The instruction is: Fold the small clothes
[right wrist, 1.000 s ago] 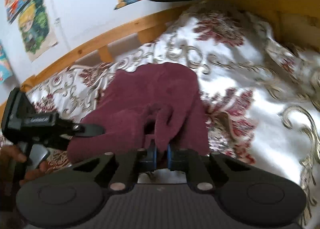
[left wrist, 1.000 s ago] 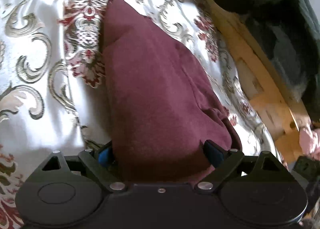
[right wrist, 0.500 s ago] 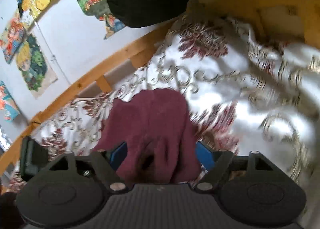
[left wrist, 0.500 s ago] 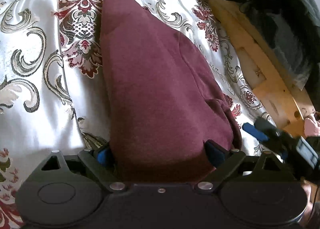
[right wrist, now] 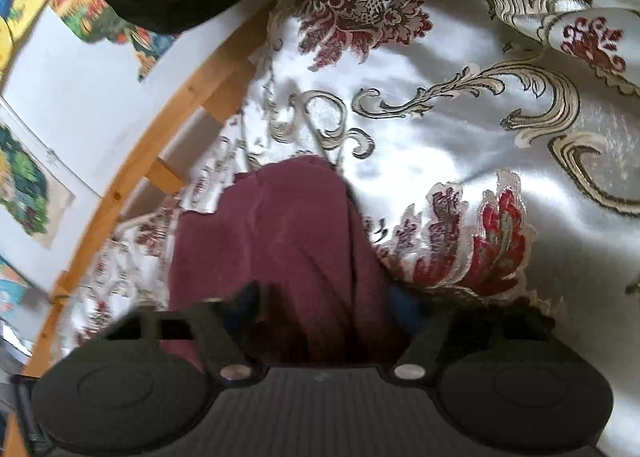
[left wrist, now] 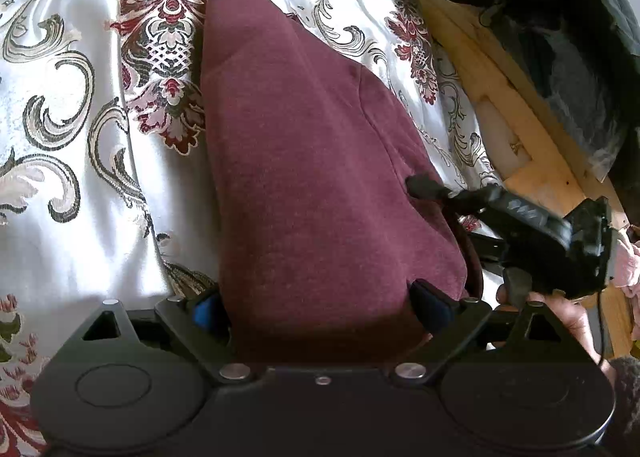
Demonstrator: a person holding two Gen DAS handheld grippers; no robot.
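Left wrist: fleecy maroon garment (left wrist: 316,161)

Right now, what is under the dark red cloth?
The dark red cloth lies on a shiny white flowered bedspread. Whatever is directly beneath the cloth, or tucked inside its fold, is covered.

Patterned bedspread (left wrist: 80,217) — maroon garment (left wrist: 312,177) atop.

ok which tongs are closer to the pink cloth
Right. The right tongs, just closing around the maroon garment's edge, sit beside the pink cloth; the left tongs straddle the garment further away.
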